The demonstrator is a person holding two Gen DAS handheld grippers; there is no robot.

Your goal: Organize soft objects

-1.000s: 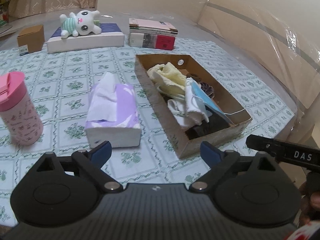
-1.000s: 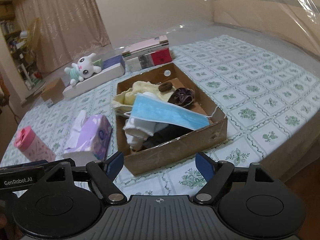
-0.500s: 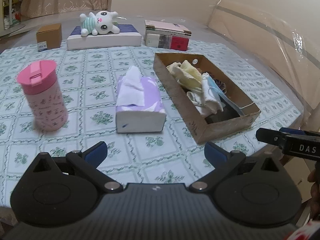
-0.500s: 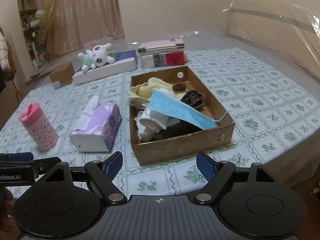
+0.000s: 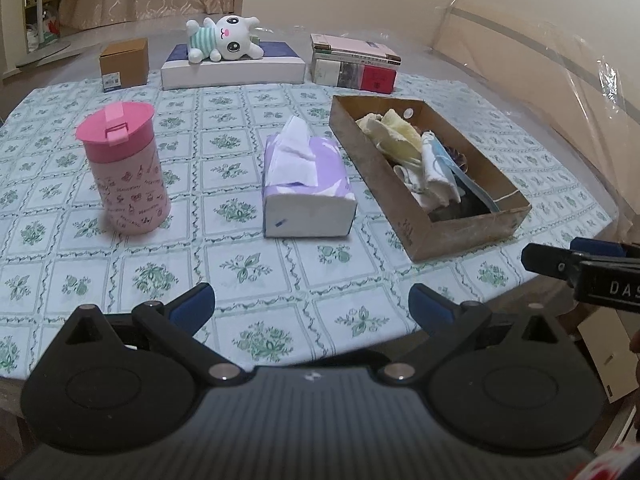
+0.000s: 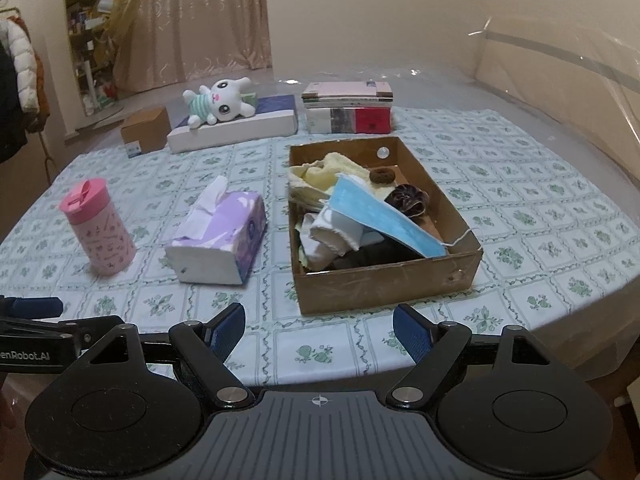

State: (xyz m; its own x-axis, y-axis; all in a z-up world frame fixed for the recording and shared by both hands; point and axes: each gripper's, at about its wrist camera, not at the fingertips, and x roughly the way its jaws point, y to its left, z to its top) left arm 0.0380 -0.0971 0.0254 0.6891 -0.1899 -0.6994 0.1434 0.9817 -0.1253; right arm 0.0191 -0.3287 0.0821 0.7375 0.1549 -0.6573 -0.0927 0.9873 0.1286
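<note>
A brown cardboard box [image 6: 384,284] [image 5: 460,236] on the patterned tablecloth holds soft things: a blue face mask [image 6: 376,212], yellow cloth [image 6: 324,168] [image 5: 400,130], white cloth [image 6: 332,236] [image 5: 436,180], dark scrunchies [image 6: 408,198]. A white plush bunny [image 6: 220,102] [image 5: 224,36] lies on a flat box at the back. My left gripper [image 5: 312,306] hangs open over the table's near edge, nothing between its fingers. My right gripper [image 6: 318,330] is open too, just short of the box's near wall, empty.
A purple tissue pack [image 5: 306,188] [image 6: 220,236] lies left of the box, a pink tumbler [image 5: 124,168] [image 6: 98,226] further left. A small carton [image 5: 124,62] and stacked books [image 5: 352,66] stand at the back. The right gripper's side [image 5: 580,272] shows at the left view's right edge.
Both grippers have drawn back toward the table's near edge, so the box, tissues and tumbler look smaller and farther. The right view has rolled level. Both stay open and empty.
</note>
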